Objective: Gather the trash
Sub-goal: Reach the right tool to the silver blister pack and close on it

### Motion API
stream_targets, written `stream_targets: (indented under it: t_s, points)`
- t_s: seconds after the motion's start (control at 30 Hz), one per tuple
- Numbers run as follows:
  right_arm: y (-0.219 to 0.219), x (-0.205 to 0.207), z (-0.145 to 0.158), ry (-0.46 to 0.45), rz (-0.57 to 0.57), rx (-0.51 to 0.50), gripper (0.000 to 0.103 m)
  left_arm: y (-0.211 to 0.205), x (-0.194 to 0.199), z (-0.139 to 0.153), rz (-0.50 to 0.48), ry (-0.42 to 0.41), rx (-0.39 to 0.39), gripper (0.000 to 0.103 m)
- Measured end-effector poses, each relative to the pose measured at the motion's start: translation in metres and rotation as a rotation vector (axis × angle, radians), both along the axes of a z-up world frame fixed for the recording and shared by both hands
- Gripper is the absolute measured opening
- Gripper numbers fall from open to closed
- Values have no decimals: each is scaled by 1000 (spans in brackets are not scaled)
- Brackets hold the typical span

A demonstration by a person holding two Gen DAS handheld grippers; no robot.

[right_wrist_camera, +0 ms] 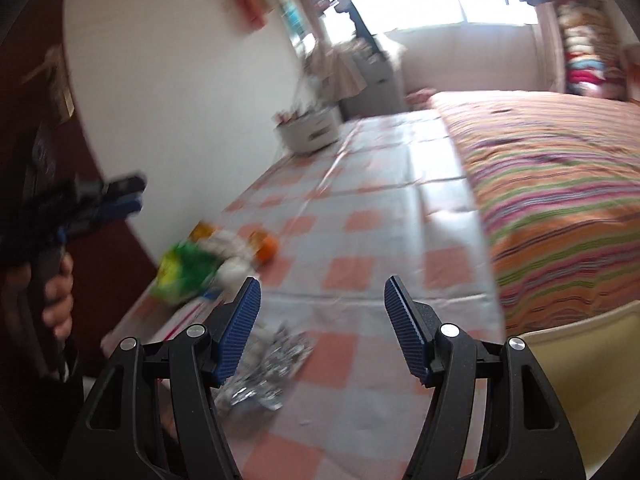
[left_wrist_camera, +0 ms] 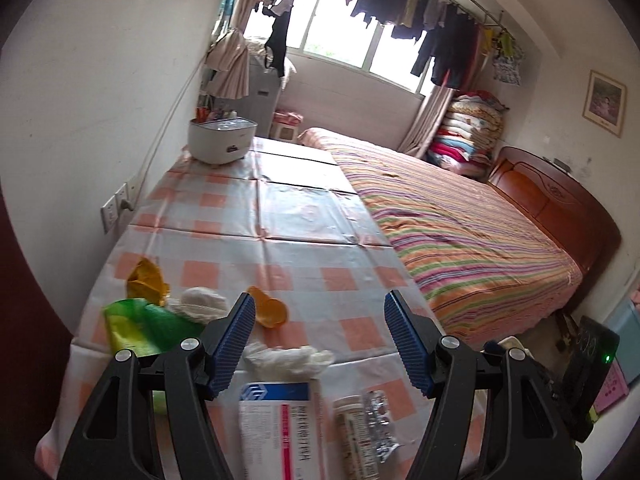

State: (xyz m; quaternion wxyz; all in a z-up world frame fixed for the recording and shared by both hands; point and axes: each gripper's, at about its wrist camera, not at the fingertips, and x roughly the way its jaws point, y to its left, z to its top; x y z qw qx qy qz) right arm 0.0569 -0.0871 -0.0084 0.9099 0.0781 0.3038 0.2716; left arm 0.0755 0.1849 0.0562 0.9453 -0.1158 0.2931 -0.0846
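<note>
Both claws stand over the near end of the worktop (left_wrist_camera: pixel 304 208), which carries a pink-and-white checked cloth and runs alongside a bed (left_wrist_camera: pixel 460 220) with a striped cover.

Left claw (left_wrist_camera: pixel 320 340): jaws apart, nothing between the pads. Right claw (right_wrist_camera: pixel 322 328): jaws apart, nothing between the pads. In the right wrist view the left claw also appears at the left edge, carried by a hand (right_wrist_camera: pixel 58 292); that view is blurred.

Trash positions, given relative to the medicine box (left_wrist_camera: pixel 280 428) at the near edge of the worktop:
- Crumpled white tissue (left_wrist_camera: pixel 288 356): just behind the box.
- Small labelled bottle (left_wrist_camera: pixel 354 436): lying just beside the box, toward the bed.
- Foil blister pack (left_wrist_camera: pixel 380 424): touching the bottle on its bed side.
- Orange peel piece (left_wrist_camera: pixel 268 308): farther back from the box.
- White wad (left_wrist_camera: pixel 202 302), yellow wrapper (left_wrist_camera: pixel 146 282) and green bag (left_wrist_camera: pixel 148 326): clustered behind the box on the wall side.

A white appliance (left_wrist_camera: pixel 222 140) stands at the far end of the worktop, well apart from the box.
</note>
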Motion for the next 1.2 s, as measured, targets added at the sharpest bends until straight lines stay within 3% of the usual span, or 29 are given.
stream_targets:
  t_s: [0.13,0.37,0.73,1.0,1.2]
  points:
    - [50,-6,-13,57,151,-54,64,27,-5,-5,48,12,9,65]
    - [89,-21,-25,86,309,-107,59,63,-13,-10,118,18,-19,65]
    - [68,7,-37,142,190,-187,45,78,-13,-18,148,46,-25,65]
    - [65,15,-57,221,141,-230,45,84,-9,-30,159,86,-8,65]
    - [68,17,-63,268,152,-204,46,94,-8,-40,183,110,-19,65]
